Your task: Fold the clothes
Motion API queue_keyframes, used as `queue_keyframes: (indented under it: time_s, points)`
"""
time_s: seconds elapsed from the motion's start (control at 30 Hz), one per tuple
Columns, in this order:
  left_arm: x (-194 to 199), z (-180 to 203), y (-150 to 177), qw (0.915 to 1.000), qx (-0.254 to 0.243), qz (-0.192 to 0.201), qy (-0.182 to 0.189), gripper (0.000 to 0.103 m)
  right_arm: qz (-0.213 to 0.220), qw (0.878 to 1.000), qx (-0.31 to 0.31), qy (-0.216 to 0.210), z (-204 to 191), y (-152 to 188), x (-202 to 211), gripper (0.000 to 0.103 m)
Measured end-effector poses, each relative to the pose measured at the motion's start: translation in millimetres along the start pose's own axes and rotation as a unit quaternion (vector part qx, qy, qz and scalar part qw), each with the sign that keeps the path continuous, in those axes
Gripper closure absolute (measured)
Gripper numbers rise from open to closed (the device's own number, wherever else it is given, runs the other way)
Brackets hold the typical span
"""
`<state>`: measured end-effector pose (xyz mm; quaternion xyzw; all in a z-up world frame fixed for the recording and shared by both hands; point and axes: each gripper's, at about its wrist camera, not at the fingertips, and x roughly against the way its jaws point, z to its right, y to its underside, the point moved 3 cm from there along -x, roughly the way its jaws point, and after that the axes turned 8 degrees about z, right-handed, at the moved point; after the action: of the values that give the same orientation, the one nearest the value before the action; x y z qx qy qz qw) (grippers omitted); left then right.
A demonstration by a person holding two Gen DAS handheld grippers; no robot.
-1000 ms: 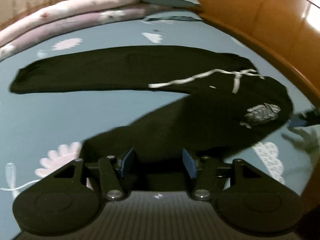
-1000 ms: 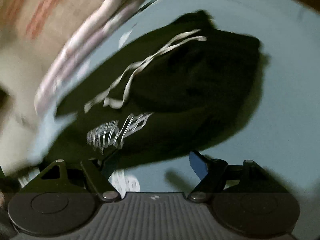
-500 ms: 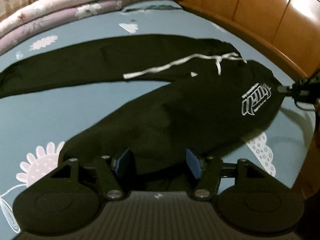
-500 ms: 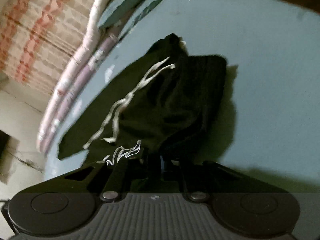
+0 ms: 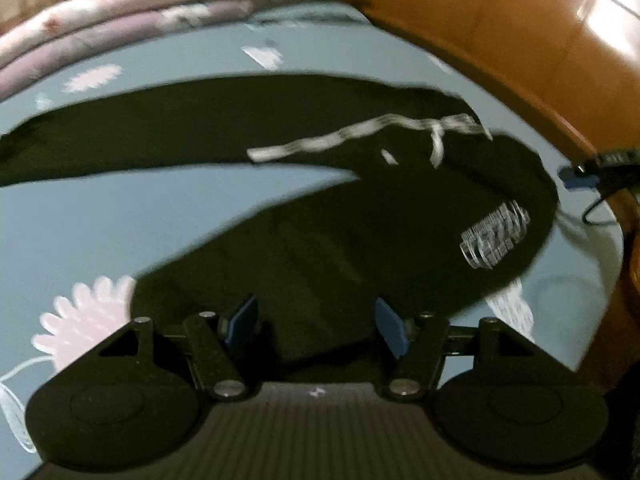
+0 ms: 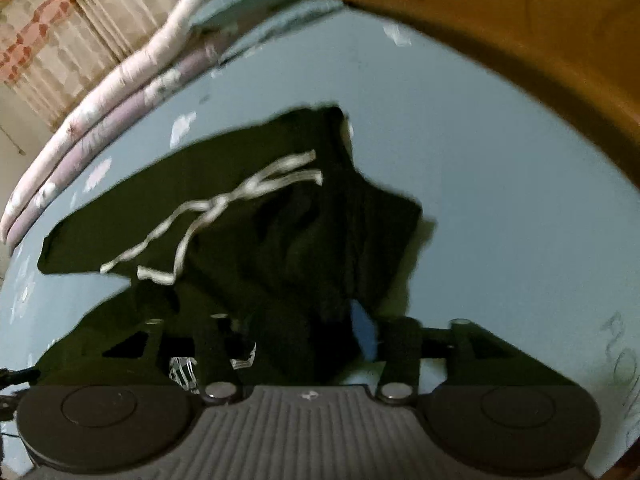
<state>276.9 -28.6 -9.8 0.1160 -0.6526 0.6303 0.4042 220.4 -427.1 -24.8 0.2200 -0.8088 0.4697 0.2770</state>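
- Trousers (image 5: 360, 216), black, lie spread on the blue bed (image 5: 120, 216), legs apart, waist near the wooden bedframe (image 5: 500, 40).
- Folded quilts (image 6: 120, 80) are stacked at the bed's far edge.
- White drawstring (image 5: 360, 136) trails across the waist.
- Left hand-held gripper (image 5: 316, 320) is wide open over one leg's cuff, gripping nothing.
- Right hand-held gripper (image 6: 296, 344) is partly spread, with waist fabric bunched between its fingers; whether it grips, I cannot tell.
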Motion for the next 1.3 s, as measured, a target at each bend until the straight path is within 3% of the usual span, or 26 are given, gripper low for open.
queue_keyframes:
  time_s: [0.13, 0.23, 0.3, 0.4, 0.5, 1.0, 1.17, 1.23, 1.3]
  points:
    - [5, -26, -4, 0.9974, 0.049, 0.009, -0.053, 0.037, -0.001, 0.999, 0.015, -0.035, -24, 0, -14, 0.045]
    - [11, -39, 1, 0.9938, 0.078, 0.006, -0.080, 0.037, -0.009, 0.995, 0.074, -0.061, -56, 9, -25, 0.040]
    - [14, -45, 5, 0.9916, 0.092, 0.000, -0.091, 0.036, -0.011, 0.989, 0.124, -0.081, -81, 15, -31, 0.034]
    - [14, -48, 14, 0.9894, 0.102, -0.009, -0.103, 0.036, -0.017, 0.974, 0.195, -0.115, -117, 22, -40, 0.033]
    - [13, -50, 22, 0.9878, 0.118, -0.011, -0.101, 0.036, -0.023, 0.965, 0.228, -0.128, -141, 26, -51, 0.033]
    - [25, -45, 32, 0.9858, 0.127, 0.009, -0.109, 0.032, -0.008, 0.981, 0.128, -0.148, -145, -16, -120, 0.030]
    - [26, -48, 35, 0.9845, 0.136, 0.012, -0.111, 0.032, -0.027, 0.980, 0.139, -0.137, -158, -6, -129, 0.031]
    - [26, -50, 37, 0.9839, 0.139, 0.012, -0.112, 0.032, -0.025, 0.979, 0.143, -0.142, -161, 0, -128, 0.032]
    - [26, -52, 38, 0.9834, 0.142, 0.013, -0.113, 0.032, -0.025, 0.977, 0.154, -0.148, -165, 4, -130, 0.046]
